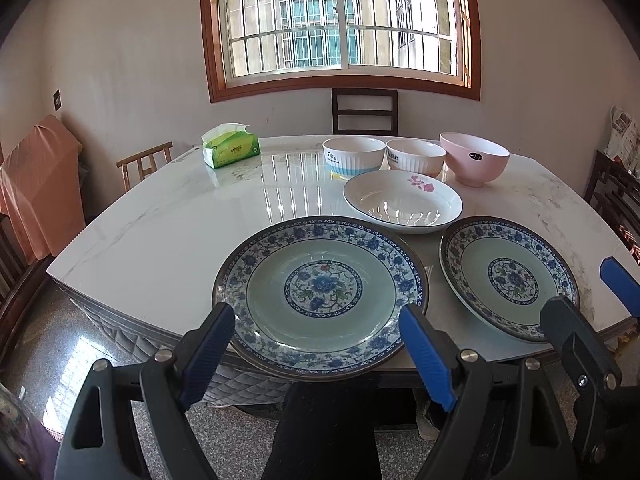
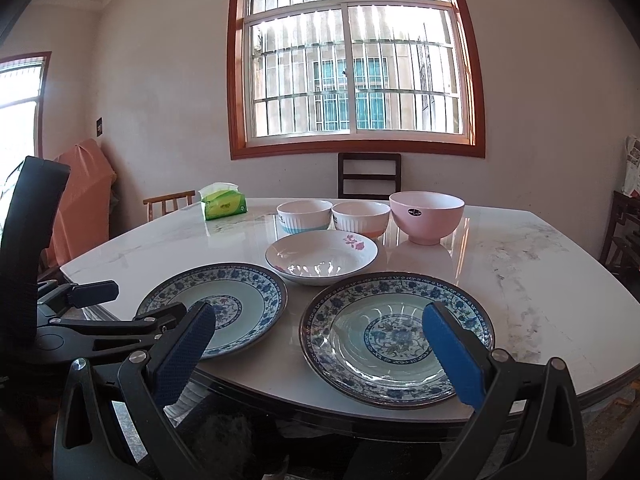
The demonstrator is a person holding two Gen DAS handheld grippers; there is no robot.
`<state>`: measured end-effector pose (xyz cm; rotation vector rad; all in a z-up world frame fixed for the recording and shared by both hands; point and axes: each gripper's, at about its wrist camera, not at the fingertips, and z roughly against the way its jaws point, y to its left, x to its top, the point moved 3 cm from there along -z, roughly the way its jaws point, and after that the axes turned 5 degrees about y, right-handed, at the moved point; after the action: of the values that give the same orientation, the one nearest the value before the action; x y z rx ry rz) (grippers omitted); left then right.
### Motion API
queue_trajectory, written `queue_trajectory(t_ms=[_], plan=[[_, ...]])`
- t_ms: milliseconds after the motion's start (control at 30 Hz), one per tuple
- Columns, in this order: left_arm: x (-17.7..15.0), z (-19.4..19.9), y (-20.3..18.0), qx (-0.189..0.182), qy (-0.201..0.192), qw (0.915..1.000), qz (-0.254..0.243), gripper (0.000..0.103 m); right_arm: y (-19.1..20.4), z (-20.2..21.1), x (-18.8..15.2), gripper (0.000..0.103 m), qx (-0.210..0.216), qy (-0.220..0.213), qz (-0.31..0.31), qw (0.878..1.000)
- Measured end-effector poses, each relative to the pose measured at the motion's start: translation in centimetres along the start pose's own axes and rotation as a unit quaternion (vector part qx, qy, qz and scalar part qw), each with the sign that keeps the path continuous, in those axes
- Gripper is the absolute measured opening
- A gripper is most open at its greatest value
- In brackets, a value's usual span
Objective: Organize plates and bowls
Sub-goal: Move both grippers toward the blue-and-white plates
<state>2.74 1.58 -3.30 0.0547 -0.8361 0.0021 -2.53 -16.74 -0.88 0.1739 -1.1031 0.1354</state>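
Note:
Two blue-patterned plates lie at the table's near edge: the left plate and the right plate. Behind them sits a white flower plate. Further back stand a blue-banded bowl, an orange-banded bowl and a pink bowl. My left gripper is open and empty, just before the left plate. My right gripper is open and empty, before the right plate.
The white marble table carries a green tissue pack at the back left. Chairs stand around it: a dark one at the far side, a light wooden one at the left.

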Motion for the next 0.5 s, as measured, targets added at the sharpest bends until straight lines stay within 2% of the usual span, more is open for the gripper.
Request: queue_trajectory(t_ms=[500], plan=[[-0.31,-0.54,0.54,0.003,0.011,0.9999,-0.002,0.086,0.44,-0.86,-0.37,0.103,0.025,0.025,-0.007,0.999]])
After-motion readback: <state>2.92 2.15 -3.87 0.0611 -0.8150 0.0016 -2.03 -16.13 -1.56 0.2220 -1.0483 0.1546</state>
